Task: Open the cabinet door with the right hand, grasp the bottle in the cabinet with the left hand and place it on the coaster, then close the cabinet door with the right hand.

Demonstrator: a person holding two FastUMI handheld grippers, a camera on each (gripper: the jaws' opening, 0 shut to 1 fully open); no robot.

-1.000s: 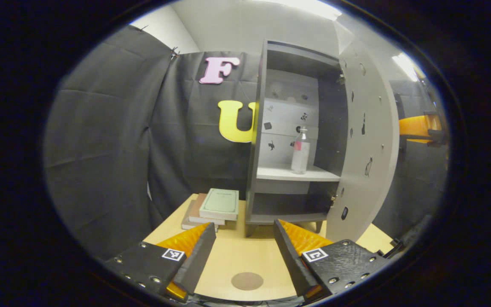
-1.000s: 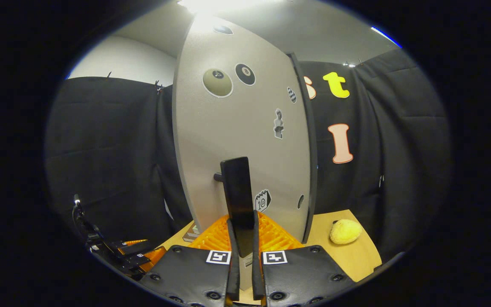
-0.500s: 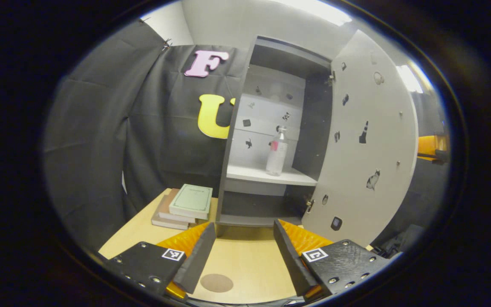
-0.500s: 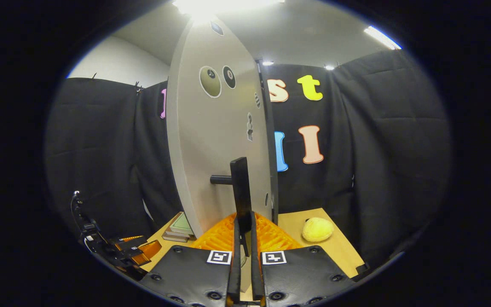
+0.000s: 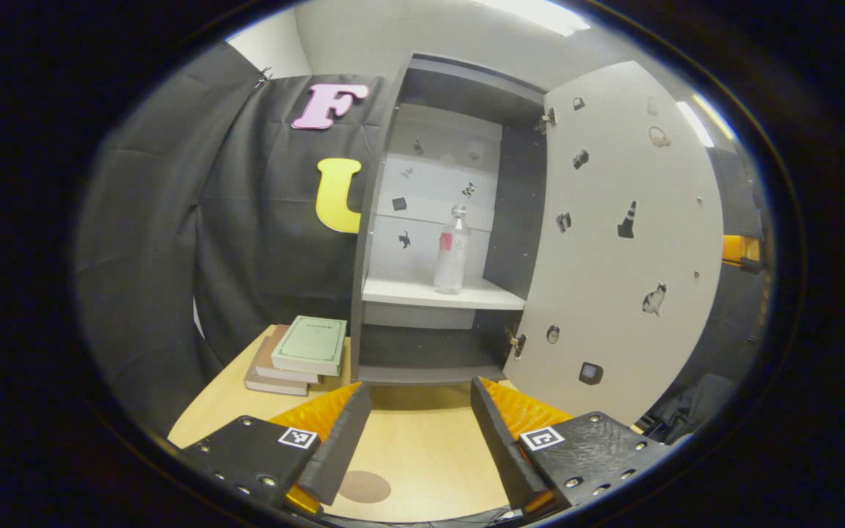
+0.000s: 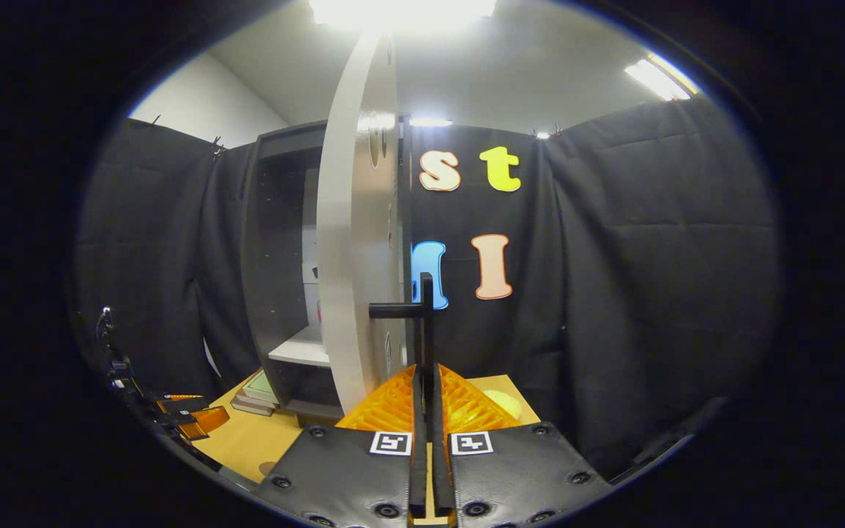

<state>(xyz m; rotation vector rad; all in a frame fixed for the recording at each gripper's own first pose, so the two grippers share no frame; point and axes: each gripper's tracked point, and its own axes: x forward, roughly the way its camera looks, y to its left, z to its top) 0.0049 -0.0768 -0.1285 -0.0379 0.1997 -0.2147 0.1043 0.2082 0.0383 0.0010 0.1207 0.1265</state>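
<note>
The left hand-held gripper (image 5: pixel 414 433) hangs above the bench (image 5: pixel 422 447) with its two fingers wide apart, and it holds and touches nothing. In front of it the cabinet (image 5: pixel 382 220) stands open. The bottle (image 5: pixel 452 251) stands upright on the middle shelf (image 5: pixel 408 293) inside the cabinet, well apart from this gripper. The coaster (image 5: pixel 364 486) lies flat on the bench, low between the two fingers in the left gripper view. A pile of books (image 5: pixel 298 353) lies on the bench just beside the left side of the cabinet.

The cabinet door (image 5: pixel 613 257) is swung far out to the right. The right hand-held gripper (image 6: pixel 427 411) is clamped on the door handle (image 6: pixel 426 323): both fingers press on the lower end of the dark upright bar, with almost no gap between them. In the right gripper view the door is seen nearly edge-on, and the left hand-held gripper shows small at the lower left.
</note>
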